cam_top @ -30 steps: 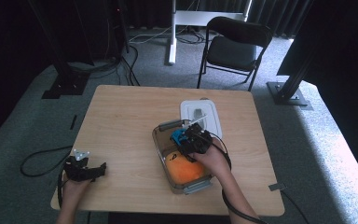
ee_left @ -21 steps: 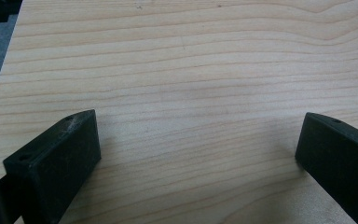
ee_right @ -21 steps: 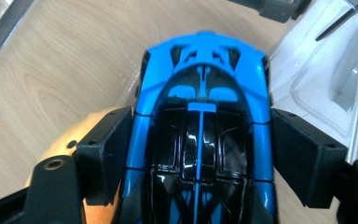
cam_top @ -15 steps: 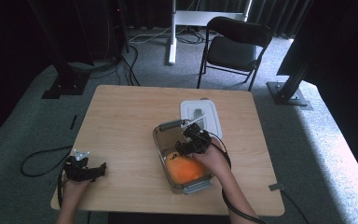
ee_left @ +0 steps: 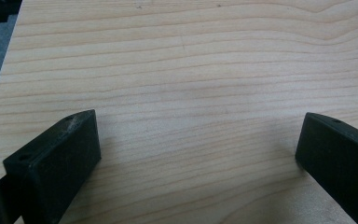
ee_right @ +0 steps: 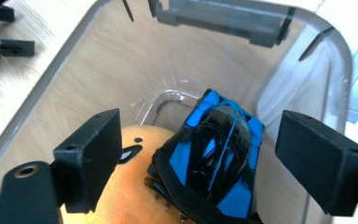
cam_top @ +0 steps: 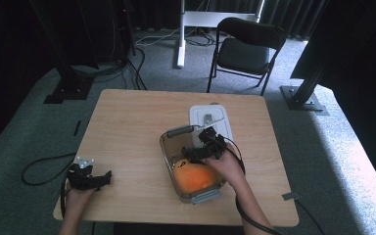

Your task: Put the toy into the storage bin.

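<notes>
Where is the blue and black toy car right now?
In the right gripper view, the blue and black toy car lies inside the clear plastic container, leaning on the orange fruit, between the open right tongs.

1. Table (cam_top: pixel 127 127): pale wood with visible grain, smooth and matt.
2. Container (ee_right: pixel 70 84): clear plastic, glossy, with grey plastic latches.
3. Toy car (ee_right: pixel 219 154): blue and black plastic, shiny.
4. Orange fruit (ee_right: pixel 121 196): smooth skin, slight sheen.
5. Lid (cam_top: pixel 210 120): white plastic.
6. Right gripper (ee_right: pixel 214 163) pads: black, matt.
</notes>
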{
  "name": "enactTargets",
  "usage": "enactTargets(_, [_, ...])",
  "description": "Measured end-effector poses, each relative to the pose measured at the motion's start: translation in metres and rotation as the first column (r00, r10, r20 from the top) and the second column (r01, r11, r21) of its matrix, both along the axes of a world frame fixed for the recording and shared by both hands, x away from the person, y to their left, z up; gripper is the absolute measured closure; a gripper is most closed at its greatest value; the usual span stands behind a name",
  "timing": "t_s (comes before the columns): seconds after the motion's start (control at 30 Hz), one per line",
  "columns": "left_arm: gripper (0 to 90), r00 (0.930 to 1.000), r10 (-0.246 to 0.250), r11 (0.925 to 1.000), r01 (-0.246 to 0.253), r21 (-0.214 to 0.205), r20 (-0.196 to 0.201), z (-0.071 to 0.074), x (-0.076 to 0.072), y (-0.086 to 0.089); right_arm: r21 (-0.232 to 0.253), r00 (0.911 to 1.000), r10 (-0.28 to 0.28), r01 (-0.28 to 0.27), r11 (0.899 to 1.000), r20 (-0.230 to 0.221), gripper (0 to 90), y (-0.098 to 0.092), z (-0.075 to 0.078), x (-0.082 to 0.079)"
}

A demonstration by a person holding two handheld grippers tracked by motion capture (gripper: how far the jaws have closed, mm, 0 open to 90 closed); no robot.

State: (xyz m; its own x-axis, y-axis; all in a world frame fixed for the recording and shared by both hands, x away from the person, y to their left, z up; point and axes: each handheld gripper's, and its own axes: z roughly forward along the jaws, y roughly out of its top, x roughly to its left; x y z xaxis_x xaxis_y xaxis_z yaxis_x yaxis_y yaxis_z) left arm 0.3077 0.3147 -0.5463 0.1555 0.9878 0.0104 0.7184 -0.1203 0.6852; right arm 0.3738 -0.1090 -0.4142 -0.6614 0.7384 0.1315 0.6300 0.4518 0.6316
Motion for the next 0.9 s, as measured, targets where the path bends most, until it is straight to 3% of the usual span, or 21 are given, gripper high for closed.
enactTargets(0.2, [0.3, 1.0000, 0.000, 1.0000, 0.000, -0.001, -0.001, 0.000, 0.000, 0.000, 0.038, 0.9981, -0.034, 0.032, 0.999, 0.051, 13.5, -0.011, 0.007, 0.000])
enactTargets(0.3, [0.3, 1.0000, 0.001, 1.0000, -0.001, -0.001, 0.000, 0.000, 0.000, 0.000, 0.009, 0.9949, -0.025, 0.024, 1.000, 0.098, 13.8, -0.018, 0.009, 0.002])
enactTargets(0.47, [0.3, 1.0000, 0.000, 1.0000, 0.000, -0.001, -0.001, 0.000, 0.000, 0.000, 0.047, 0.9957, -0.022, 0.018, 0.999, 0.090, 14.8, -0.030, 0.008, 0.006])
enactTargets(0.5, [0.3, 1.0000, 0.001, 1.0000, -0.001, -0.001, 0.000, 0.000, 0.000, 0.000, 0.089, 0.9872, -0.043, 0.030, 0.996, 0.153, 14.8, -0.040, 0.010, 0.006])
enactTargets(0.6, [0.3, 1.0000, 0.000, 1.0000, 0.000, -0.001, -0.001, 0.000, 0.000, 0.000, 0.137, 0.9868, -0.069, 0.049, 0.989, 0.146, 13.4, -0.051, 0.012, 0.007])
enactTargets(0.83, [0.3, 1.0000, 0.001, 1.0000, -0.001, -0.001, -0.001, 0.000, 0.000, 0.000, 0.130, 0.9823, -0.098, 0.077, 0.988, 0.160, 13.2, -0.065, 0.012, 0.009])
enactTargets(0.9, [0.3, 1.0000, 0.002, 1.0000, -0.002, -0.002, 0.000, 0.000, 0.000, 0.000, 0.146, 0.9781, -0.130, 0.107, 0.984, 0.162, 13.1, -0.075, 0.009, 0.010])
